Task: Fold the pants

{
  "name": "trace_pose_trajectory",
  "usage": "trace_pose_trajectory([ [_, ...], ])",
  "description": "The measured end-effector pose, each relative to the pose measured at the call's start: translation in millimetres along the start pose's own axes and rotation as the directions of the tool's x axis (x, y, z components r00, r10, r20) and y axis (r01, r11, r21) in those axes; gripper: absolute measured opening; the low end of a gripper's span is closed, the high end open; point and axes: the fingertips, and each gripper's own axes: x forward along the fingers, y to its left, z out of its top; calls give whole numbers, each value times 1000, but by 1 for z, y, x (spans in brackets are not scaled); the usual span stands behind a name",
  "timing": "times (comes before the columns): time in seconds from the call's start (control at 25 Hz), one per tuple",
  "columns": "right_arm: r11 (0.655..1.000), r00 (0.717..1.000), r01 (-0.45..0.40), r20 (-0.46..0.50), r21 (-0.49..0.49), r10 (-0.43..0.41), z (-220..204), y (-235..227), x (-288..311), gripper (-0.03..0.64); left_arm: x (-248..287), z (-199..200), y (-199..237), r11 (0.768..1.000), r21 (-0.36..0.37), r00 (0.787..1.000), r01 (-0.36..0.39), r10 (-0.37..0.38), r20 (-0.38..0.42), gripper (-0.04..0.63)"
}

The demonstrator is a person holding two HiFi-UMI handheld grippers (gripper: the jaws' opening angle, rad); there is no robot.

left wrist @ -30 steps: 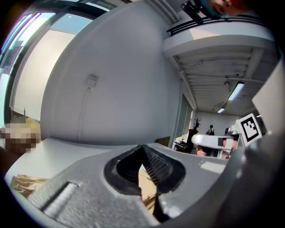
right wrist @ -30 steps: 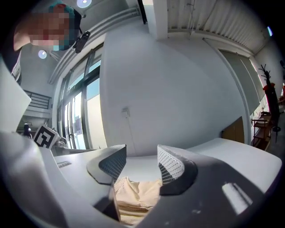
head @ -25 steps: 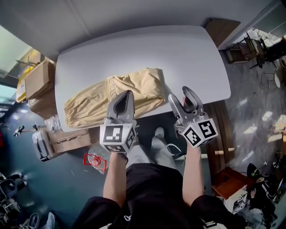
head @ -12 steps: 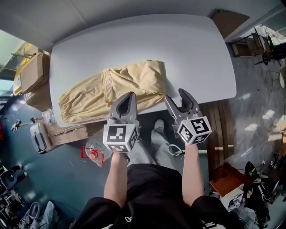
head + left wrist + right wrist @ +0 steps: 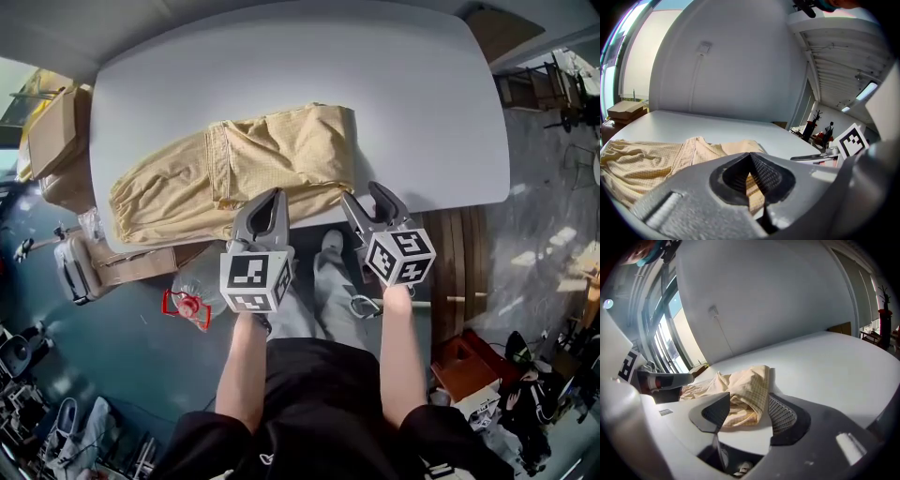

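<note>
Lying lengthwise along the near edge of the white table (image 5: 403, 94), the pants (image 5: 281, 155) fill the left and middle of the head view. They are pale tan with a fine check weave and lie flat but rumpled. The end at the left of the frame is gathered and puckered, the end at centre is a smooth rounded fold, and a stitched band crosses the cloth about midway. Their lower edge follows the table's rim closely; whether it hangs over I cannot tell.

The left gripper (image 5: 269, 199) hovers at that rim just below the pants, its jaws pressed together at the tips with nothing between them. In the left gripper view the cloth shows only behind a small gap lower down. The right gripper (image 5: 367, 199) sits beside it, at the lower right corner of the folded end, with its jaws spread. In the right gripper view the folded end lies just past the open jaws, not gripped.

Bare tabletop stretches across the whole upper part and right side of the frame. Cardboard boxes (image 5: 52, 131) crowd the floor at the upper left, and a plastic bottle (image 5: 192, 298) lies below the table's left corner.
</note>
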Motion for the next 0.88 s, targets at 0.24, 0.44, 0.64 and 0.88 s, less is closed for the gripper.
trace_pose_trajectory([
  [0.24, 1000, 998, 16, -57, 0, -16, -15, -10, 20, 224, 6, -24, 8, 999, -27, 999, -18, 17, -47, 3],
  [0.44, 999, 994, 25, -101, -30, -28, -22, -12, 33, 189, 8, -31, 11, 999, -49, 998, -23, 20, -58, 4],
  [0.64, 997, 986, 39, -157, -62, -48, -26, -10, 44, 152, 6, -33, 16, 998, -53, 998, -37, 33, -61, 3],
  [0.88, 993, 981, 85, -165, -86, -99, -25, -20, 43, 28, 7, -32, 13, 998, -57, 998, -41, 38, -57, 3],
])
